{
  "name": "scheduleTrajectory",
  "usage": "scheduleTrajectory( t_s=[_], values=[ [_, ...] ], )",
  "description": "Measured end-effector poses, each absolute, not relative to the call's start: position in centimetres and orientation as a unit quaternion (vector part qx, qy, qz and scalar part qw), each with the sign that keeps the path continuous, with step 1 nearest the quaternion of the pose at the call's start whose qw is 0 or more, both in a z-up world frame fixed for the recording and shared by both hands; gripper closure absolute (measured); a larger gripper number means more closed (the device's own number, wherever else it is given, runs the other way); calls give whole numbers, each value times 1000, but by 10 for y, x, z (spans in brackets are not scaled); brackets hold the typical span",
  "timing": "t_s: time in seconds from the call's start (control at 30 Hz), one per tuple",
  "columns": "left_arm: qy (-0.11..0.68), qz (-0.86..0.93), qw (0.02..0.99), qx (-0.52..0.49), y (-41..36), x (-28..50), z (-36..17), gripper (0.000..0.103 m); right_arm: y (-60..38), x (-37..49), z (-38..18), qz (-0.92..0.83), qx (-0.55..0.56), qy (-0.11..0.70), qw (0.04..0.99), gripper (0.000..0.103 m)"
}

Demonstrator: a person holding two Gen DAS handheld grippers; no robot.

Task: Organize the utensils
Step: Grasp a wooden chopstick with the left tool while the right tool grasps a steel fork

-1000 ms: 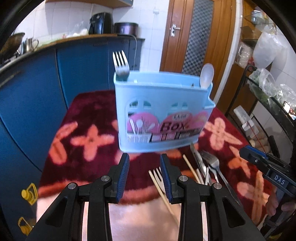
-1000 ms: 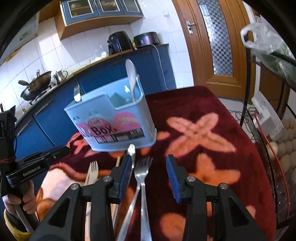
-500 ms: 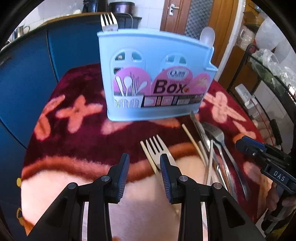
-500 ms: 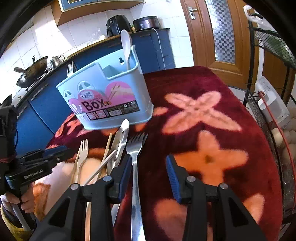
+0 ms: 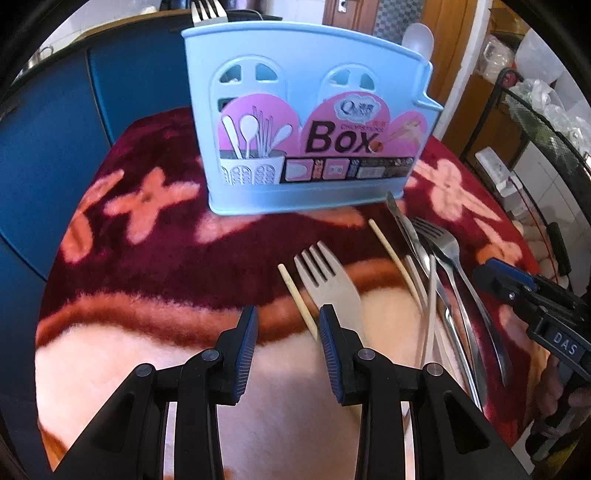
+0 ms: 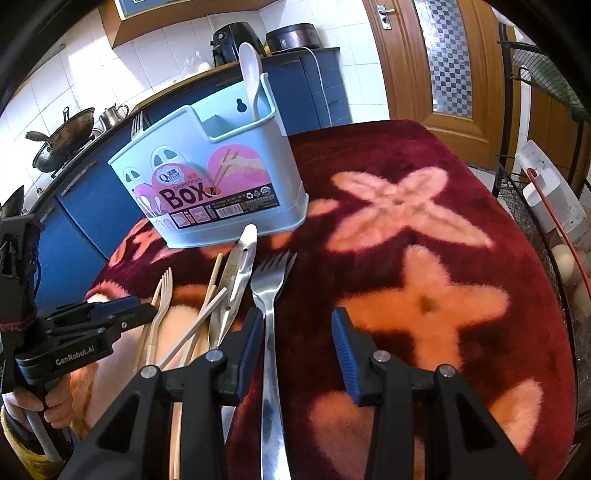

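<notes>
A light blue plastic cutlery box [image 5: 314,155] printed with "Box" stands upright on a dark red blanket [image 6: 424,229] with pink flower shapes; everything else is placed from it. A metal fork [image 5: 207,10] sticks up from its left compartment, tines up, and a white spoon [image 6: 250,74] stands in its right end compartment. On the blanket just in front of the box, toward the cameras, loose utensils lie in a loose pile: a pale wooden fork [image 5: 328,277] with a wooden chopstick [image 5: 297,301] beside it, further chopsticks [image 6: 195,328], a steel table knife [image 6: 236,280] whose tip nearly reaches the box's base, and a steel fork [image 6: 271,295] at the right of the pile. The left gripper [image 5: 289,328] hovers in front of the box with its jaws apart and nothing between them, its right finger over the wooden fork's handle. The right gripper [image 6: 297,332] has its jaws apart too, nothing clamped, the steel fork's handle running just inside its left finger.
</notes>
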State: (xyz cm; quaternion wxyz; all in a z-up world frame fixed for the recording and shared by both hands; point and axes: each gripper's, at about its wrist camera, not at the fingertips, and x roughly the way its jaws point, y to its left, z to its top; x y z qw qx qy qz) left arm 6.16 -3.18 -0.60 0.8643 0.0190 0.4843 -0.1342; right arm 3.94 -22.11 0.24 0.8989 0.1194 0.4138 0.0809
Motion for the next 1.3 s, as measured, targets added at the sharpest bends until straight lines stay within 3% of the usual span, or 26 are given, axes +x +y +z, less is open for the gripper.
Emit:
scheduleTrajectory(
  t_s=[0.2, 0.37, 0.57, 0.73, 0.83, 1.3],
  values=[
    [481, -141, 864, 46, -39, 58, -8, 69, -220, 46, 4, 91, 116, 416, 897, 61],
    [481, -160, 861, 37, -39, 65, -8, 88, -218, 60, 5, 110, 114, 426, 891, 61],
    [489, -170, 855, 4, -33, 78, -8, 95, -219, 82, 2, 139, 137, 455, 869, 62],
    [489, -165, 856, -9, -29, 83, -8, 96, -216, 93, 1, 151, 140, 466, 860, 84],
    [487, -161, 858, -9, -28, 84, -7, 96, -211, 94, 4, 152, 124, 466, 863, 89],
    [516, -189, 835, -34, -29, 113, -12, 96, -215, 128, -1, 188, 136, 525, 819, 86]
  ],
)
